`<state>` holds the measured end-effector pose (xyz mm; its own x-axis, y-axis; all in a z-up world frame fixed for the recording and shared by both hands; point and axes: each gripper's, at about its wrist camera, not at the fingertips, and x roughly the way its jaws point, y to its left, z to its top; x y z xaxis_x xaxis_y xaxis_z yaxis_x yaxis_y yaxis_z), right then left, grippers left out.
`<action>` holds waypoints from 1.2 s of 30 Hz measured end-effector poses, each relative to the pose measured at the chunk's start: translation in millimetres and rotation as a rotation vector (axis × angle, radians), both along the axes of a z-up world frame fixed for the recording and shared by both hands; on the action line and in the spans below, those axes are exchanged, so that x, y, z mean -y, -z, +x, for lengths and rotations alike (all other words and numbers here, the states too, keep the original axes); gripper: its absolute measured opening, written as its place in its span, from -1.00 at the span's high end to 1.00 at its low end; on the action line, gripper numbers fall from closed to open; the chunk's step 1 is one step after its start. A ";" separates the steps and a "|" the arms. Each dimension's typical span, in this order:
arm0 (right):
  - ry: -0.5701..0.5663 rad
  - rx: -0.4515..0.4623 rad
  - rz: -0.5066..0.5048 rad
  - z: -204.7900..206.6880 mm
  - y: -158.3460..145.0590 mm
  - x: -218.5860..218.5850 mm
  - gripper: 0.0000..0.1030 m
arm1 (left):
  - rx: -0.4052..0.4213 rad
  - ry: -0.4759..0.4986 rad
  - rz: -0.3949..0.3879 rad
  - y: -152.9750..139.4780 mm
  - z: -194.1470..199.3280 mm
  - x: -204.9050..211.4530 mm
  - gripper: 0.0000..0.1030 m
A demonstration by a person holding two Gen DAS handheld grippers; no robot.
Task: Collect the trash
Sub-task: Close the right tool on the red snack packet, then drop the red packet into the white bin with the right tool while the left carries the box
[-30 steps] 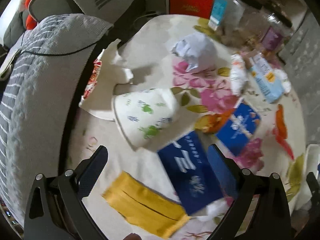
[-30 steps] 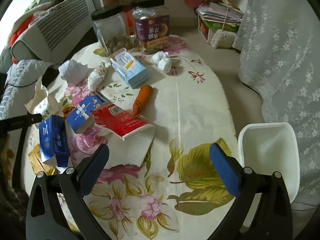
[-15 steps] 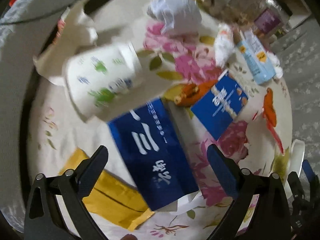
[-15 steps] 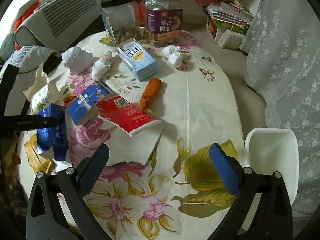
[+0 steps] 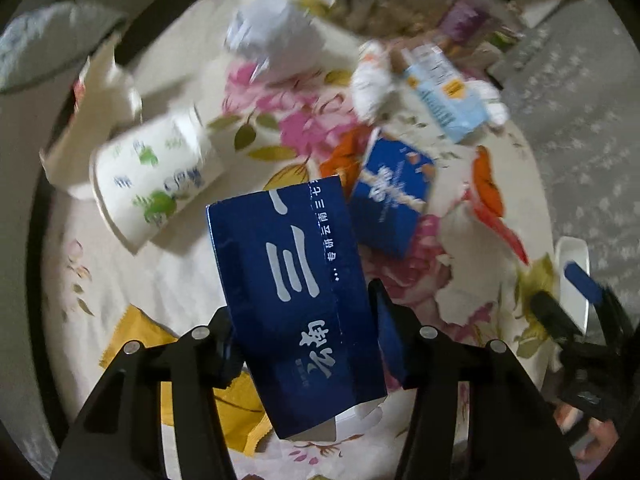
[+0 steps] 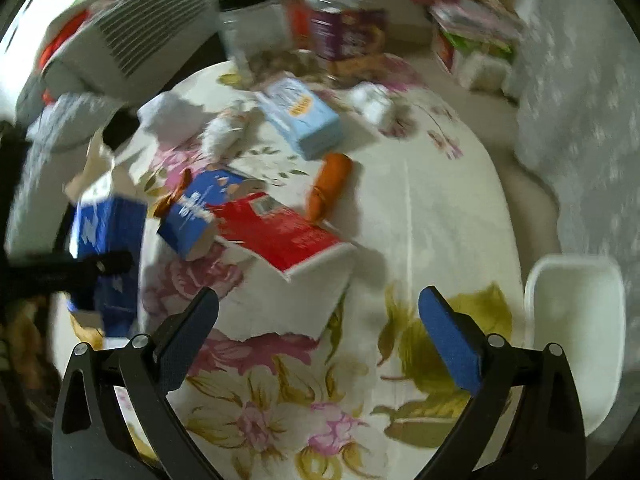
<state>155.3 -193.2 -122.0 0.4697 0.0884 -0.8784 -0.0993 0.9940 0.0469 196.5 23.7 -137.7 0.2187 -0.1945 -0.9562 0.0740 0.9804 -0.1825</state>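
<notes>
Round worktop (image 6: 440, 208) under a cream cloth printed with pink flowers and olive leaves, seen from both wrist cameras; both views are motion-blurred. At far left, a grey striped cushion (image 6: 132, 36) lies on seating beside the worktop. On the cloth, left to right in the left wrist view: a yellow wrapper (image 5: 136, 340); a white paper cup with green print (image 5: 156, 184), lying on its side; a dark blue carton with white characters (image 5: 300, 300); a crumpled white paper ball (image 5: 276, 40); a smaller blue box (image 5: 394, 194); a light blue carton (image 5: 444, 96); and a torn red-and-white package (image 5: 492, 208). In the right wrist view an orange wrapper (image 6: 328, 184) lies just beyond the red package, and two jars (image 6: 344, 28) stand at the far edge, with shelves behind. A white bin (image 6: 576, 332) stands off the worktop's right rim, before a lace curtain (image 6: 580, 80).

The left tongs (image 5: 304, 320) straddle the dark blue carton, with both pads against its long sides. The right tongs (image 6: 320, 320) hang spread wide above the cloth, holding nothing.

Compared with one second ago, the left tongs have just been closing: they then stood fully spread with the carton lying flat ahead of them, whereas the carton now fills the gap and appears tilted up from the cloth. The cup and paper ball have shifted towards the top left of that view. The right view shows the same arrangement, slightly nearer.
</notes>
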 end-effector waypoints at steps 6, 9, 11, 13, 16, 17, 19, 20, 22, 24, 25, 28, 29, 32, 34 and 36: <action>-0.145 0.013 -0.139 16.0 15.7 -22.6 -0.38 | 0.038 0.014 0.010 -8.8 -1.5 -7.9 -0.05; -0.191 0.016 -0.191 21.3 23.2 -31.9 -0.08 | 0.028 0.012 0.011 -6.0 -4.8 -14.4 -0.06; -0.212 0.003 -0.202 26.1 27.9 -36.5 0.26 | 0.024 0.012 0.011 -4.9 -9.3 -18.4 -0.06; -0.204 0.002 -0.201 29.6 28.0 -37.8 0.36 | 0.026 0.013 0.008 -5.4 -8.4 -19.5 -0.06; -0.186 0.006 -0.149 31.4 21.7 -34.7 0.52 | 0.043 0.017 0.006 -7.4 -10.7 -18.6 -0.06; -0.180 0.011 -0.127 31.7 18.4 -32.9 0.62 | 0.049 0.017 0.005 -8.1 -9.9 -18.0 -0.06; -0.166 0.022 -0.096 30.9 12.4 -29.6 0.78 | 0.057 0.015 -0.002 -10.2 -9.9 -17.8 -0.06; -0.155 0.027 -0.081 30.5 9.4 -27.0 0.83 | 0.060 0.014 -0.006 -11.0 -10.0 -17.4 -0.06; -0.145 0.031 -0.067 29.8 6.7 -25.4 0.87 | 0.071 0.013 -0.016 -13.5 -10.4 -16.5 -0.06; -0.144 0.034 -0.064 28.2 6.1 -25.3 0.90 | 0.085 0.015 -0.019 -16.4 -10.8 -14.6 -0.06; -0.143 0.034 -0.057 27.3 5.4 -24.8 0.91 | 0.091 0.015 -0.020 -17.9 -11.1 -13.5 -0.06; -0.145 0.044 -0.064 25.9 2.5 -25.3 0.92 | 0.111 0.013 -0.024 -22.7 -12.0 -11.0 -0.06; -0.143 0.049 -0.062 25.6 1.2 -24.3 0.92 | 0.117 0.013 -0.025 -23.9 -12.4 -10.7 -0.06; -0.136 0.072 -0.053 22.7 -5.9 -21.5 0.92 | 0.135 0.011 -0.030 -29.4 -13.3 -9.0 -0.06; -0.130 0.087 -0.048 21.5 -10.7 -18.7 0.92 | 0.146 0.008 -0.034 -33.0 -14.1 -7.8 -0.06; -0.124 0.094 -0.042 20.3 -14.0 -15.3 0.92 | 0.155 0.004 -0.040 -36.3 -14.9 -6.0 -0.06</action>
<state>175.7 -177.9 -108.0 0.5378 0.1146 -0.8353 -0.2233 0.9747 -0.0101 181.6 29.7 -101.3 0.3624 -0.2333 -0.9023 0.1085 0.9721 -0.2078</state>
